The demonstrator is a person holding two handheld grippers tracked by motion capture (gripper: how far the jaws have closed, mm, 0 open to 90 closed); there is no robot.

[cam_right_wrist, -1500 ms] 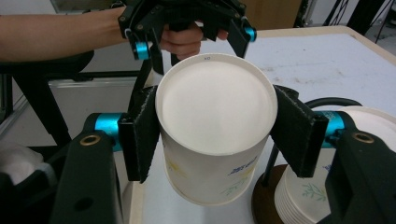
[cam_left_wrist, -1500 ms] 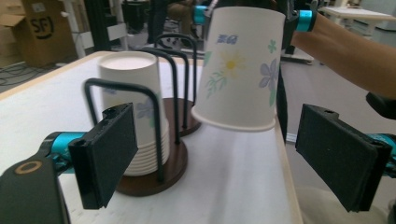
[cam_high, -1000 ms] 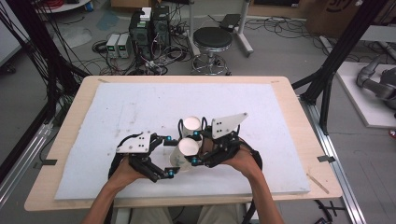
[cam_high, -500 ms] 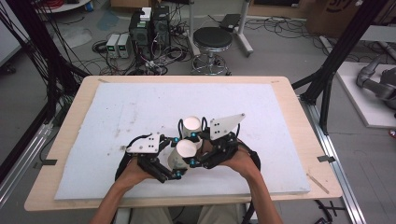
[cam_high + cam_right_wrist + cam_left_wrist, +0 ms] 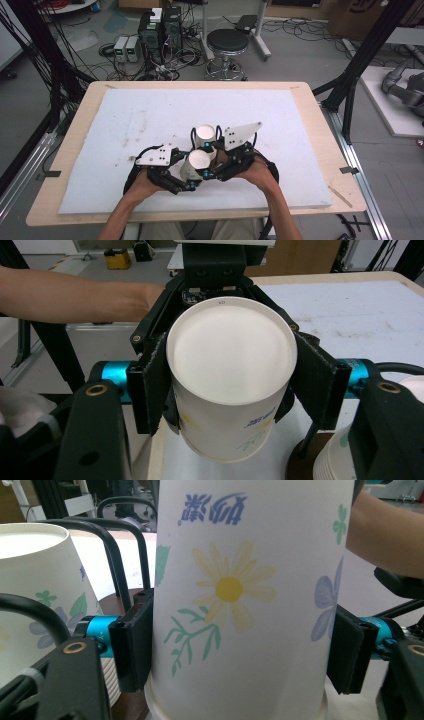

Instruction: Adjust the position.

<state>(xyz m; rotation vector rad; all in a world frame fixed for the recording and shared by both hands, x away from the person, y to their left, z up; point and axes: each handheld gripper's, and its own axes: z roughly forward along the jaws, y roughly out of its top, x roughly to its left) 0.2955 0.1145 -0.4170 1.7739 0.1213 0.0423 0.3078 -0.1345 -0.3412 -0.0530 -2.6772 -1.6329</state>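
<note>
Now we hold one paper cup with both claws over a white table.

Our left gripper [image 5: 192, 186] has just been closing, and its pads press the upside-down flowered cup [image 5: 197, 165]; our right gripper [image 5: 206, 159] clamps the same cup. A second cup [image 5: 205, 135] stands just behind. We see a white mat [image 5: 150, 115] on a wooden table [image 5: 320, 125], and beyond it a round stool [image 5: 227, 42], computers [image 5: 160, 30] and cables on a grey floor [image 5: 300, 55].

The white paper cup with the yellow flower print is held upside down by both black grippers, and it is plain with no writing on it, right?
Not quite: the white paper cup with the yellow flower print carries blue writing above the flower, as the left gripper view shows. The left gripper and right gripper do both clamp it, upside down.
</note>
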